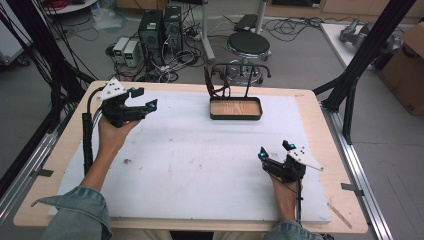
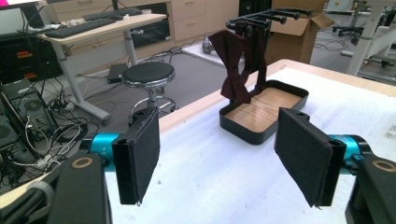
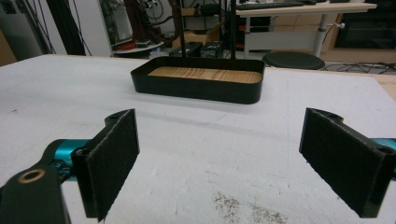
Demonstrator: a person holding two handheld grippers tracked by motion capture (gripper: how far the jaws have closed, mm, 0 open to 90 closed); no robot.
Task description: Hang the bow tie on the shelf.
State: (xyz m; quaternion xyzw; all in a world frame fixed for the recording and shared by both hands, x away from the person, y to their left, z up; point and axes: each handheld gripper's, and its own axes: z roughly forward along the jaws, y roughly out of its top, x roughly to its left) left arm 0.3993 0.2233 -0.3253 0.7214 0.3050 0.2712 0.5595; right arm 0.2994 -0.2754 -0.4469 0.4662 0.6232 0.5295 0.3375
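A black tray with a wooden floor (image 1: 236,115) stands at the far middle of the white mat (image 1: 200,160). A black peg rack (image 1: 240,67) rises from the tray, and a dark red cloth (image 1: 212,88) hangs from its left side. In the left gripper view the cloth (image 2: 237,65) dangles over the tray (image 2: 247,134). My left gripper (image 1: 146,98) is held open at the far left, well apart from the tray, with its pads (image 2: 140,154) bare. My right gripper (image 1: 274,149) rests open at the near right, facing the tray (image 3: 196,91), nothing between its pads (image 3: 114,158).
A small dirt smudge (image 1: 127,161) marks the mat near my left forearm. A thin wooden stick (image 1: 340,215) lies at the table's front right edge. Beyond the table stand a stool (image 1: 248,45), computer towers (image 1: 160,27) and a cardboard box (image 1: 407,65). Black frame struts (image 1: 360,60) flank the right side.
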